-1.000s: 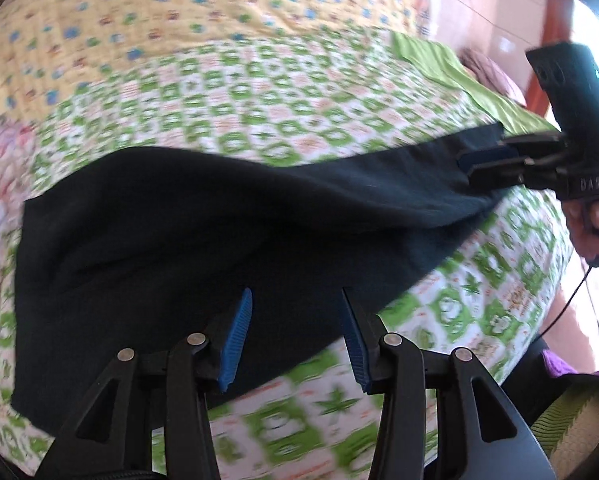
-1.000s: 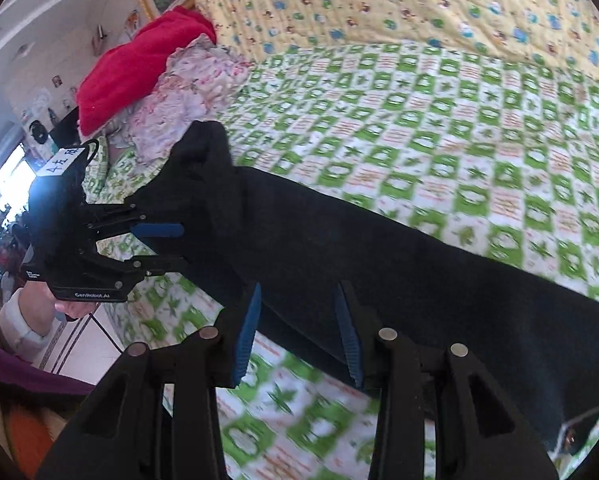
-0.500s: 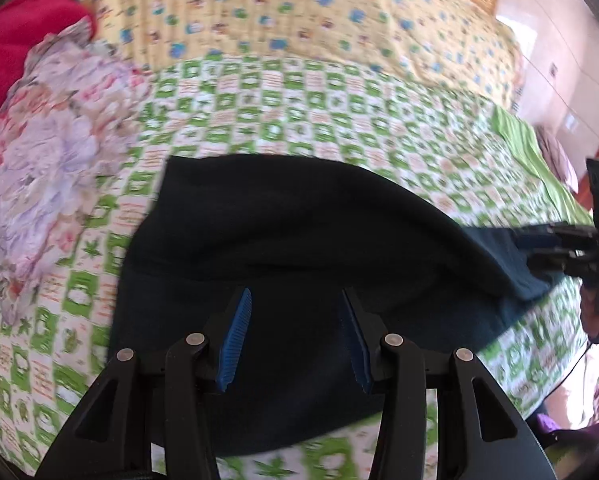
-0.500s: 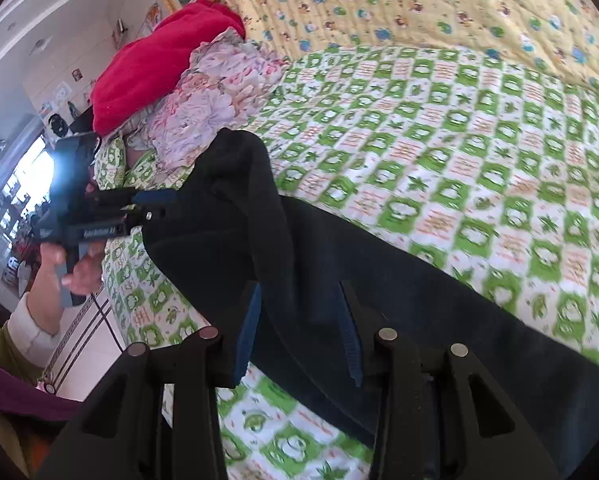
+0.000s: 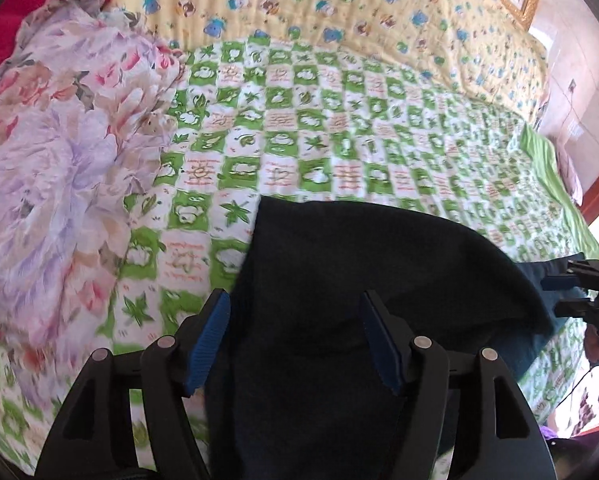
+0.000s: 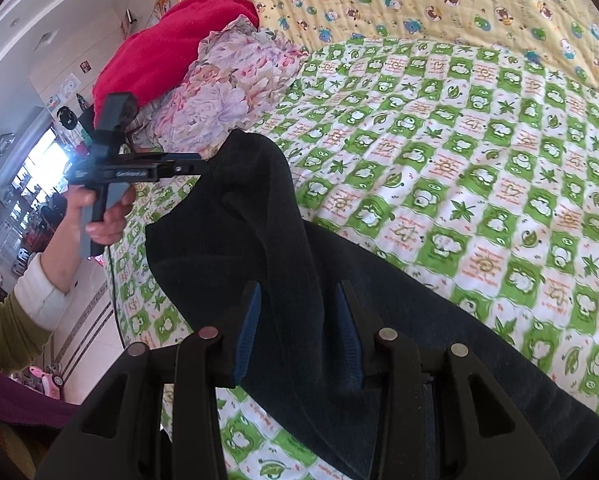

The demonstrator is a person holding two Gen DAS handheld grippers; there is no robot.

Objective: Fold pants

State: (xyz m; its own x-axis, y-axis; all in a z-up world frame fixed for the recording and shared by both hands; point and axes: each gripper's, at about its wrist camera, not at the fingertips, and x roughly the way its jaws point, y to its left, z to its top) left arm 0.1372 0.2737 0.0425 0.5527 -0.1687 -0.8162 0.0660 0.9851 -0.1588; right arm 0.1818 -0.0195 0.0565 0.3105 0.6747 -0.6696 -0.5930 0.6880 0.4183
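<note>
— Dark cloth is nearest to me: the pants (image 5: 359, 260) lie along the near edge of the bed, on the green checked cover (image 5: 339, 160).

— How do your left tongs (image 5: 293, 300) stand?

— Wide. Their jaws have just been opening. The pants are between and under the blue pads (image 5: 209, 332), but the pads do not press on them.

— And the right tongs (image 6: 298, 288)?

— Narrow, closed on a thick fold of the pants. In the left view I see them at the right side of the bed with the cloth's end between the fingers, near the edge.

— How does the cloth run between the two?

— From the right tongs it goes toward the left end of the bed, doubled over itself. At that end a folded corner stands up, just beside the tips of my left tongs. My left hand (image 6: 107, 216) is on the grip there, off the edge of the bed.

— What is beyond the pants?

— More of the checked cover. At the left end lies a floral pillow (image 5: 51, 160), and behind it a red blanket (image 5: 3, 20). Along the far edge lies a yellow quilt (image 5: 339, 8) with small animals printed on it.
</note>
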